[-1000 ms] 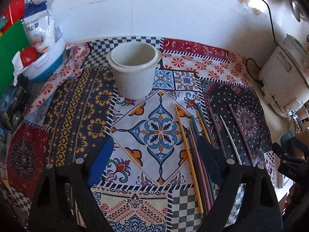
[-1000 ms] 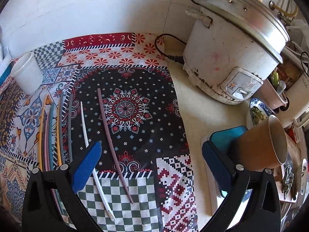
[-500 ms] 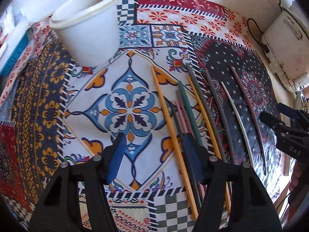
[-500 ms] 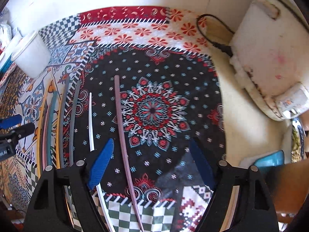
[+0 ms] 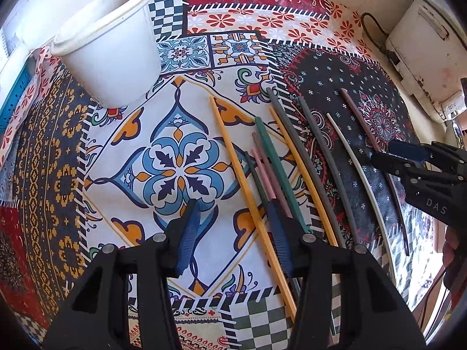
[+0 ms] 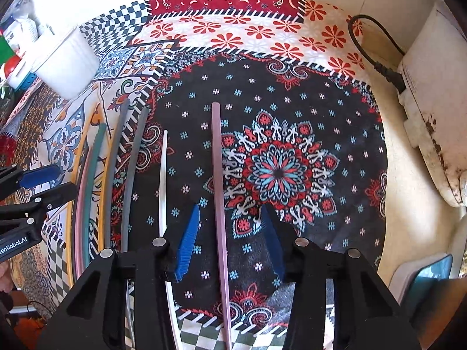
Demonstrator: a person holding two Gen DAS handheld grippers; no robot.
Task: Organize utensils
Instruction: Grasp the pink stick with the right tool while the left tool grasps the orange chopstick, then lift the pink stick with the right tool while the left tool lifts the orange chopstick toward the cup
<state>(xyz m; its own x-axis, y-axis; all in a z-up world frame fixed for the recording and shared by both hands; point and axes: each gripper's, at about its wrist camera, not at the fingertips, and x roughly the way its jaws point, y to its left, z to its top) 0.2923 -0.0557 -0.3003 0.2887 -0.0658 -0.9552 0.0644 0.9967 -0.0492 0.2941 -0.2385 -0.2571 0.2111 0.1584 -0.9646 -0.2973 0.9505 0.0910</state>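
My right claw released, jaws spread, mauve chopstick lying between them on patterned cloth, untouched; white chopstick just left of left finger. My left claw released, jaws spread astride yellow chopstick; right finger over green and pink chopsticks. White cup upright on cloth, ahead-left of left claw, well apart. Rice cooker to right of right claw, off cloth

Left gripper: lowered, jaws narrowed around yellow chopstick.
Right gripper: moved left, lowered, straddling mauve chopstick.
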